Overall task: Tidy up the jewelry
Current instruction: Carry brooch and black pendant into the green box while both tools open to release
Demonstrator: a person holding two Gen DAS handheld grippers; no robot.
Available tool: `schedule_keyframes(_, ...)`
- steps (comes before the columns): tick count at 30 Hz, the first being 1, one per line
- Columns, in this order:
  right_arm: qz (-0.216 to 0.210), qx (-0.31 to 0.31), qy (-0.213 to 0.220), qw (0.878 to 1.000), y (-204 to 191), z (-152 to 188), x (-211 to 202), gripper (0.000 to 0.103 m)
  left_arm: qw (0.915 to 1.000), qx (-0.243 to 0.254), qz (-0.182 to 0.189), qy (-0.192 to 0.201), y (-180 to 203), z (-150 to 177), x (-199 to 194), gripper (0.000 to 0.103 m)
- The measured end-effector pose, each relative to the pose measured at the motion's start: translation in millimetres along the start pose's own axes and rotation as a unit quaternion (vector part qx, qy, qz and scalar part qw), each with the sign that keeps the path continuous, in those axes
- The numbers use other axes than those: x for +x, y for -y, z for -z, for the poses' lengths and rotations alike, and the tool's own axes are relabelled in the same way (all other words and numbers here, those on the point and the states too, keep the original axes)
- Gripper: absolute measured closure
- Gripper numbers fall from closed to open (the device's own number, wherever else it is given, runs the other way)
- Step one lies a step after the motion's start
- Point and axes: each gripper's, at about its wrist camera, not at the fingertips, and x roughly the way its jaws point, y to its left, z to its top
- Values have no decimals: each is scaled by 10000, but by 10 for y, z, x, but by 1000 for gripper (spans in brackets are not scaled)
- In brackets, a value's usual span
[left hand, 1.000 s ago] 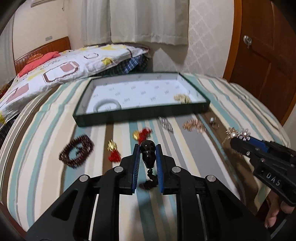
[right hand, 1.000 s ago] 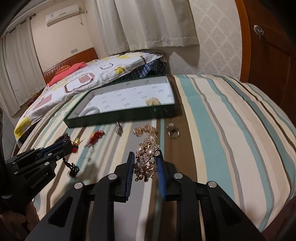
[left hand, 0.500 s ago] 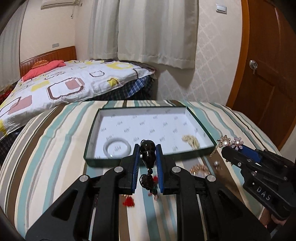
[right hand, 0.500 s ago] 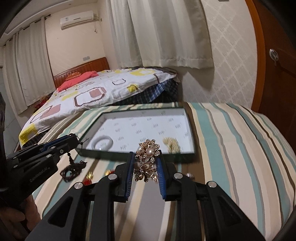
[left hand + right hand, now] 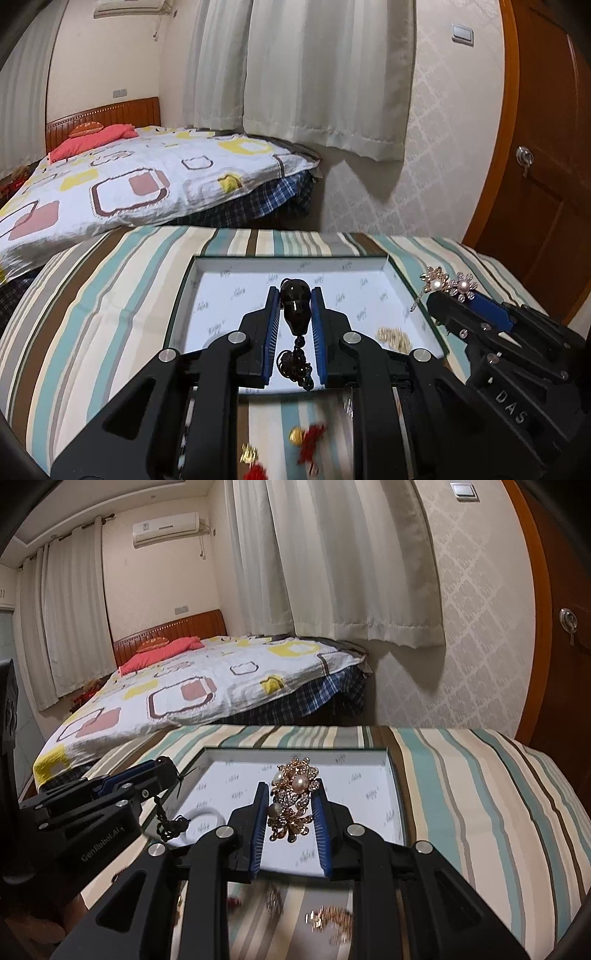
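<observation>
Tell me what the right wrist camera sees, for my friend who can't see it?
The right gripper holds a gold flower brooch with pearls between its blue fingers, above a white-lined tray on a striped bed. A white bangle lies in the tray. The left gripper holds a dark beaded piece.

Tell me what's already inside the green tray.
Inside the tray: a white bangle and a gold chain. The grippers and the pieces they hold cover parts of the tray floor, so anything there is hidden.
</observation>
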Motion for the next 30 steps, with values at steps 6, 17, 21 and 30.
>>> schedule_keyframes(6, -1, 72, -226, 9997, 92, 52, 327, 79, 9995, 10, -37, -302, -13, 49, 447, 86)
schedule_keyframes(17, 5, 208, -1052, 9942, 229, 385, 867, 79, 9936, 76, -114, -1122, -53, 391, 1068, 86)
schedule_keyframes(21, -8, 197, -1291, 9914, 245, 441, 995, 79, 9908, 48, -106, -1347, -61, 451, 1185, 86)
schedule_keyframes(30, 23, 197, -1533, 9880, 258, 508, 1114, 79, 9861, 30, -174, -1650, -121, 562, 1334, 86)
